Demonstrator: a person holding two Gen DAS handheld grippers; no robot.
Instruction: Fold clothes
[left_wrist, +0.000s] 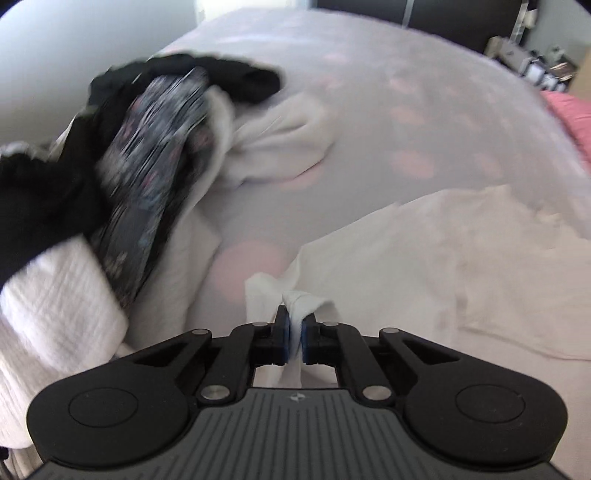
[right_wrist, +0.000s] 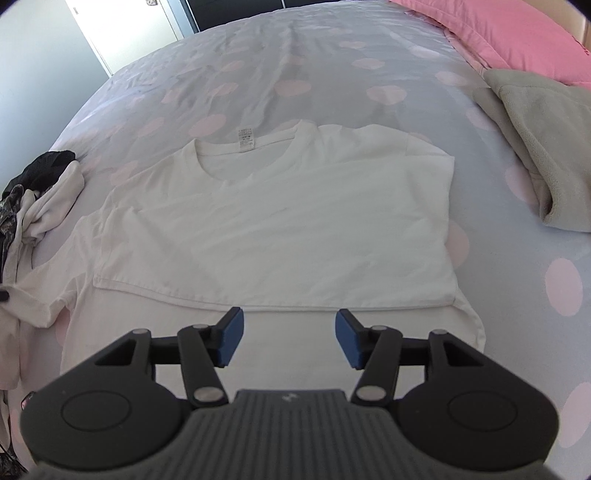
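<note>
A white T-shirt (right_wrist: 280, 229) lies spread on the bed, its lower half folded up over the chest and its collar label facing up. In the right wrist view my right gripper (right_wrist: 289, 334) hovers open just above the shirt's near folded edge, nothing between its blue pads. In the left wrist view my left gripper (left_wrist: 294, 334) is shut on a pinched bit of the same white T-shirt (left_wrist: 461, 266), at its left sleeve edge, and the cloth bunches up between the blue pads.
A pile of black, patterned and white clothes (left_wrist: 122, 166) lies to the left on the dotted bedsheet (right_wrist: 332, 74). A grey blanket (right_wrist: 543, 147) and a pink duvet (right_wrist: 517, 33) lie at the right. Furniture with clutter (left_wrist: 532, 62) stands beyond the bed.
</note>
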